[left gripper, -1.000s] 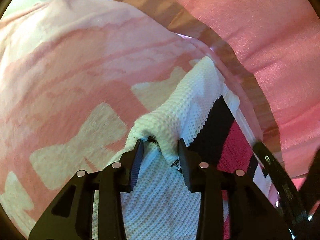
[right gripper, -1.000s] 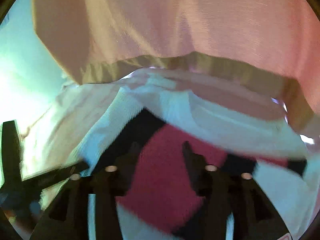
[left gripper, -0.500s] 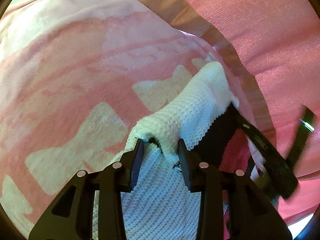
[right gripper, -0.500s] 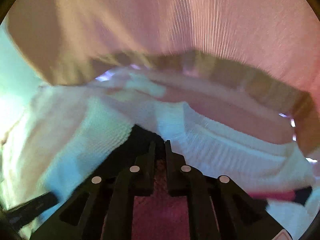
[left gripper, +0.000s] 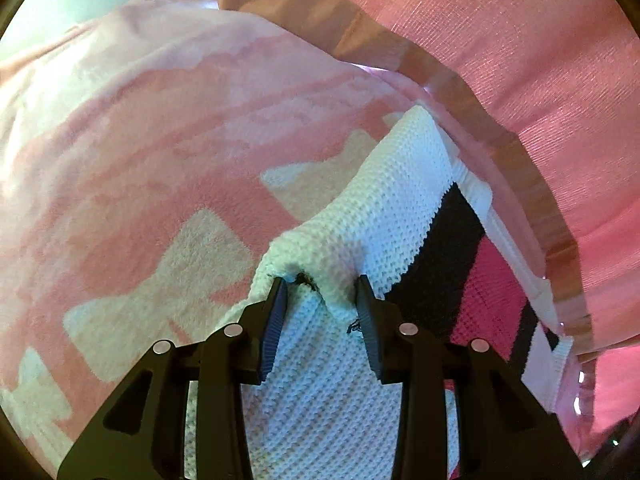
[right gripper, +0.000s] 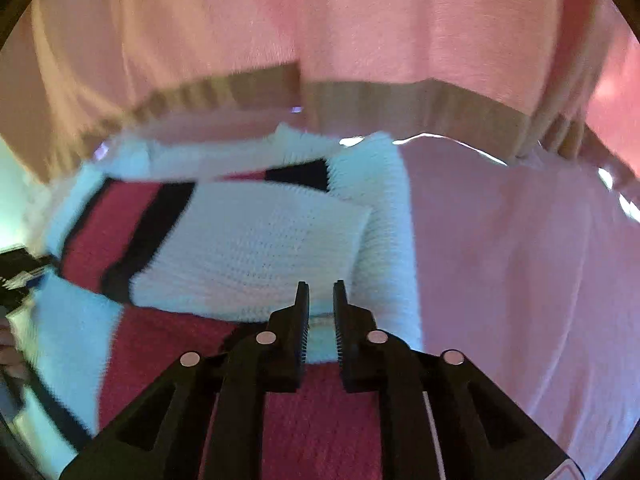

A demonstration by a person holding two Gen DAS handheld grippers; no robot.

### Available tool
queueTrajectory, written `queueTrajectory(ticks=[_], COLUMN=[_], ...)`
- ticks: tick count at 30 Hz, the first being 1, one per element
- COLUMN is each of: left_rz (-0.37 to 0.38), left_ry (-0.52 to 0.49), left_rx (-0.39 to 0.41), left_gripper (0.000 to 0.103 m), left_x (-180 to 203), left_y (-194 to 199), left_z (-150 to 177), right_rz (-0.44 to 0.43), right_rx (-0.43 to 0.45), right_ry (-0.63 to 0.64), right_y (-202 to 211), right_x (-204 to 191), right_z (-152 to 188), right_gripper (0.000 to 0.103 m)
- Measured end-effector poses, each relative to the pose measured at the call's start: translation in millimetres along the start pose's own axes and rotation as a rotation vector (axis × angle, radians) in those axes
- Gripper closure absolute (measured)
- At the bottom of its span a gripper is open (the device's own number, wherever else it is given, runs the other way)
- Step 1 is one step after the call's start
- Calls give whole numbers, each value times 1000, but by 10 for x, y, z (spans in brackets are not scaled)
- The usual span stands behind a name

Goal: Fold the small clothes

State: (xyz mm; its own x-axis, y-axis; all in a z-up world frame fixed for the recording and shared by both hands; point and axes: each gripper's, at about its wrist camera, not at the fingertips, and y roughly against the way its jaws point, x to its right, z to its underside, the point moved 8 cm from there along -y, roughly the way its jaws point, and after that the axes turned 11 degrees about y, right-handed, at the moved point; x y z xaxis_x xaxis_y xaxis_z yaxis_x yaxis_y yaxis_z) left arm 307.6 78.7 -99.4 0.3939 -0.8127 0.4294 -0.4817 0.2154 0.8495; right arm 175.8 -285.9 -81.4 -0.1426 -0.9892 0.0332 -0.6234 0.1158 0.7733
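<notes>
A small white knit sweater (left gripper: 400,208) with black and magenta stripes lies on a pink and cream patterned blanket (left gripper: 152,168). My left gripper (left gripper: 320,292) has its jaws part closed around a raised bunch of the white knit at the sweater's edge. In the right wrist view the sweater (right gripper: 256,248) is partly folded, a white panel over the magenta part. My right gripper (right gripper: 320,300) is nearly closed on the white knit edge of that folded panel.
A person's pink top with a ribbed hem (left gripper: 520,60) hangs close above the sweater and fills the upper part of both views (right gripper: 320,32). A plain pink cloth surface (right gripper: 520,260) lies to the right of the sweater.
My right gripper closed on the sweater and carried a white panel over the magenta part, moving rightward. My left gripper kept its hold in place. The right gripper left the left view.
</notes>
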Motion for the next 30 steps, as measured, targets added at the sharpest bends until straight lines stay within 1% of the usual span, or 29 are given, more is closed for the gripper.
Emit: queueTrajectory(ticks=[1, 2, 3, 4, 6, 8, 9, 10, 11, 13, 14, 15, 17, 18, 19, 20, 21, 23, 25, 26, 27, 28, 30], left_rz=[-7, -15, -20, -24, -35, -49, -55, -60, -66, -68, -69, -69, -83, -92, -95, -107, -111, -110, -111, -114, -119, -122, -110], left_ry=[1, 2, 2, 3, -1, -7, -10, -14, -22, -22, -15, -11, -7, -11, -15, -25, -28, -26, -23, -25, -34, -60, -76], left_rx=[5, 11, 14, 19, 29, 38, 41, 45, 49, 51, 57, 61, 86, 95, 103, 112, 118, 116, 112, 108, 103, 91, 70], left_gripper=[69, 69, 68, 68, 66, 66, 66, 66, 66, 66, 66, 68, 71, 72, 72, 72, 72, 72, 72, 72, 71, 70, 67], left_x=[3, 12, 14, 12, 25, 36, 43, 52, 58, 59, 44, 36, -8, -22, -26, -25, -28, -36, -51, -48, -34, -2, 9], left_y=[2, -2, 2, 5, 6, 9, 9, 9, 3, 5, 11, 14, 27, 22, 23, 20, 22, 26, 18, 10, 11, 21, 83], left_z=[7, 11, 14, 18, 32, 45, 49, 57, 59, 56, 42, 30, -5, -19, -29, -36, -40, -58, -86, -98, -91, -71, -29], right_rz=[2, -7, -24, -52, -87, -111, -135, -162, -165, -163, -167, -172, -163, -150, -139, -140, -147, -151, -144, -129, -141, -154, -154], right_rx=[-1, -4, -8, -15, -24, -12, -10, -12, -16, -5, 24, 46, 92, 78, 43, -24, -30, 3, 38, 2, -38, -21, -12], right_ry=[2, 2, -5, -25, -57, -77, -80, -76, -64, -63, -73, -73, -51, -40, -36, -42, -54, -51, -16, -5, -24, -62, -102], right_y=[17, 23, -4, -70, -214, -256, -264, -299, -317, -289, -192, -133, 6, -34, -139, -333, -385, -272, -194, -277, -367, -334, -159], right_x=[41, 37, 35, 55, 27, -21, -82, -138, -167, -194, -187, -180, -136, -111, -81, -65, -59, -117, -157, -129, -103, -61, -33], right_z=[30, 71, 106, 159, 162, 122, 84, 54, 55, 29, -14, -54, -108, -96, -46, 63, 101, 12, -47, 19, 107, 135, 151], right_gripper=[88, 82, 69, 65, 64, 63, 66, 73, 94, 95, 95, 95, 95, 95, 95, 95, 95, 95, 94, 93, 94, 94, 88])
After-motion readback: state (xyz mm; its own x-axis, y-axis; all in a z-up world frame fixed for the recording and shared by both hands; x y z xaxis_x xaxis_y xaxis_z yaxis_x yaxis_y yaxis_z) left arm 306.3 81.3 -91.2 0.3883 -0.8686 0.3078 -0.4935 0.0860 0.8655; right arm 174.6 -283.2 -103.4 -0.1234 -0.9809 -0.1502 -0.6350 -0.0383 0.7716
